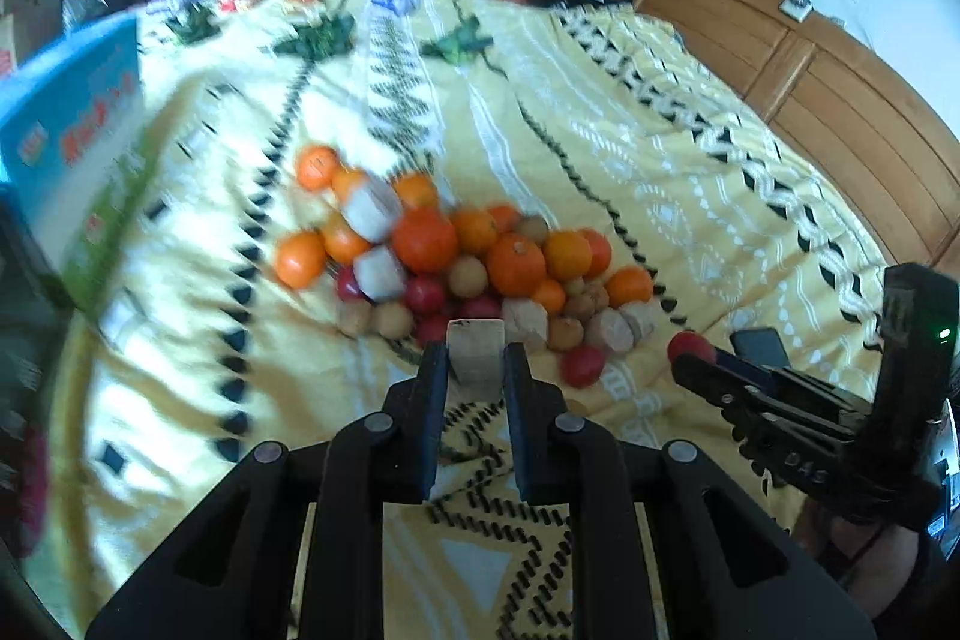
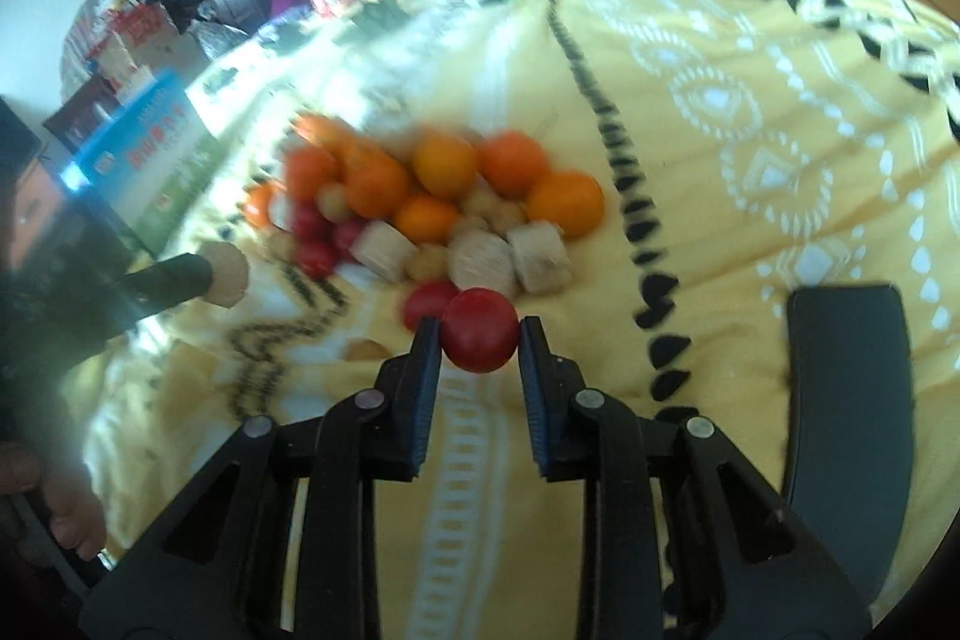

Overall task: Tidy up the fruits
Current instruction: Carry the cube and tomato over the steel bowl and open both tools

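The fingers (image 1: 434,388) of the left gripper (image 1: 477,370) hold a pale beige cut cylinder piece (image 1: 475,355) above the yellow patterned bed cover (image 1: 600,112). The right gripper (image 2: 480,340) holds a small round red fruit (image 2: 480,337) between its fingers. Just beyond both lies the heap of oranges (image 1: 516,263), red fruits and beige pieces. A blue box (image 1: 72,112) stands at far left.

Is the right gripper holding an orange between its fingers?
No. The right gripper holds a small red fruit between its fingers; the oranges lie in the pile beyond.
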Action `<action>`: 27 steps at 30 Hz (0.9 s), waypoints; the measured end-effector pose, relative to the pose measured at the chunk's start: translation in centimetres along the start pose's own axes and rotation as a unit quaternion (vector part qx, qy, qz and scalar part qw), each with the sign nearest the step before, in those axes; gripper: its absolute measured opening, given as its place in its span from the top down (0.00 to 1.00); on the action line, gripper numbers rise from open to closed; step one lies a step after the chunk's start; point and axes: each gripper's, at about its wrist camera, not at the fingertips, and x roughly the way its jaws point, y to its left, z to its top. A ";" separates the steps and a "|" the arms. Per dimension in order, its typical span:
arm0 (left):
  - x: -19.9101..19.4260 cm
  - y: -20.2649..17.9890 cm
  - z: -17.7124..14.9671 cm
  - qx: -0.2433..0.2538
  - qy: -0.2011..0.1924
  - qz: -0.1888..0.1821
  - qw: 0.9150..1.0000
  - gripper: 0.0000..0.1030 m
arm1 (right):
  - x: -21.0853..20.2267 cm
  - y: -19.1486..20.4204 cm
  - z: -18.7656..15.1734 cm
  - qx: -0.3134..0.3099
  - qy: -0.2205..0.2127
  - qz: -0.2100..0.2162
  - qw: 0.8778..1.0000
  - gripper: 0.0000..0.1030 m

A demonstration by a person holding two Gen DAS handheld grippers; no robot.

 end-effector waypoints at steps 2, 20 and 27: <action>-2.1 1.1 0.6 -0.010 -0.015 0.011 1.000 0.82 | -0.7 2.1 1.3 -0.019 -0.010 0.012 1.000 0.74; -27.6 24.5 -0.9 -0.171 -0.173 0.216 0.945 0.82 | -3.2 36.7 5.2 -0.289 -0.053 0.156 0.943 0.74; -32.1 32.1 -5.0 -0.235 -0.185 0.255 0.920 0.82 | -2.6 46.9 3.2 -0.356 -0.046 0.197 0.912 0.74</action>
